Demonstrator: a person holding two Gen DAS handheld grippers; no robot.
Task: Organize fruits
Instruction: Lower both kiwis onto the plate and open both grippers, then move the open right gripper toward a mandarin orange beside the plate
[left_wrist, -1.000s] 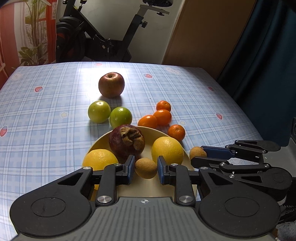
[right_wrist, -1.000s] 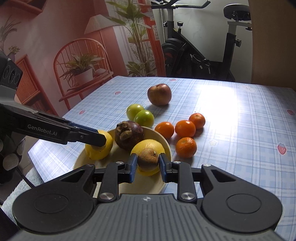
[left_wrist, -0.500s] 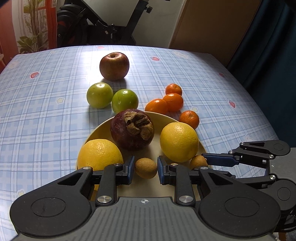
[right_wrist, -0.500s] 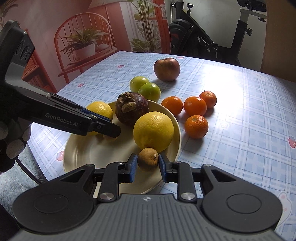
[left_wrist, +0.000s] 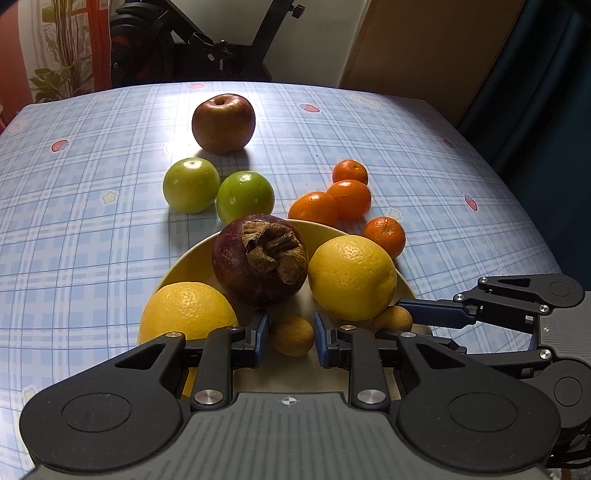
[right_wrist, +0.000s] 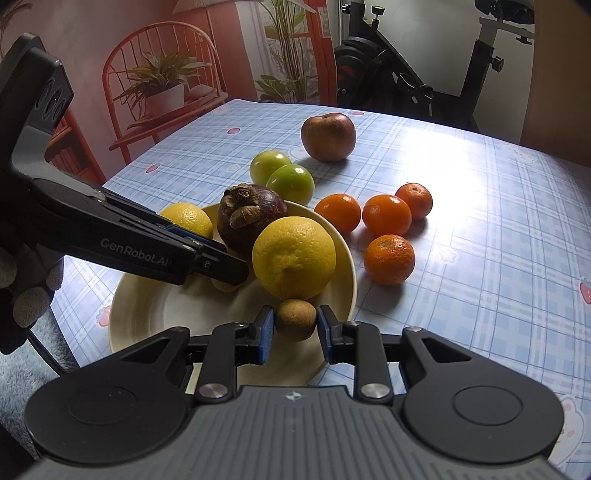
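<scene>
My left gripper (left_wrist: 290, 338) is shut on a small brown longan (left_wrist: 291, 340), low over the near part of the cream plate (left_wrist: 192, 258). My right gripper (right_wrist: 295, 325) is shut on a second small brown longan (right_wrist: 296, 319) by the plate's (right_wrist: 155, 310) near right rim. On the plate lie a dark purple mangosteen (left_wrist: 258, 262) and two yellow citrus fruits (left_wrist: 352, 277) (left_wrist: 188, 310). In the left wrist view the right gripper (left_wrist: 397, 321) comes in from the right. In the right wrist view the left gripper (right_wrist: 229, 275) reaches in from the left.
On the blue checked tablecloth (left_wrist: 92, 240) beyond the plate lie a red apple (left_wrist: 223, 123), two green fruits (left_wrist: 191, 184) (left_wrist: 245, 197) and several tangerines (left_wrist: 349, 199). An exercise bike (right_wrist: 424, 85) and a red chair with a plant (right_wrist: 162, 92) stand past the table's far edge.
Both grippers have come down toward the plate, each still holding its small brown fruit. The fruits on the plate and table have not moved.
</scene>
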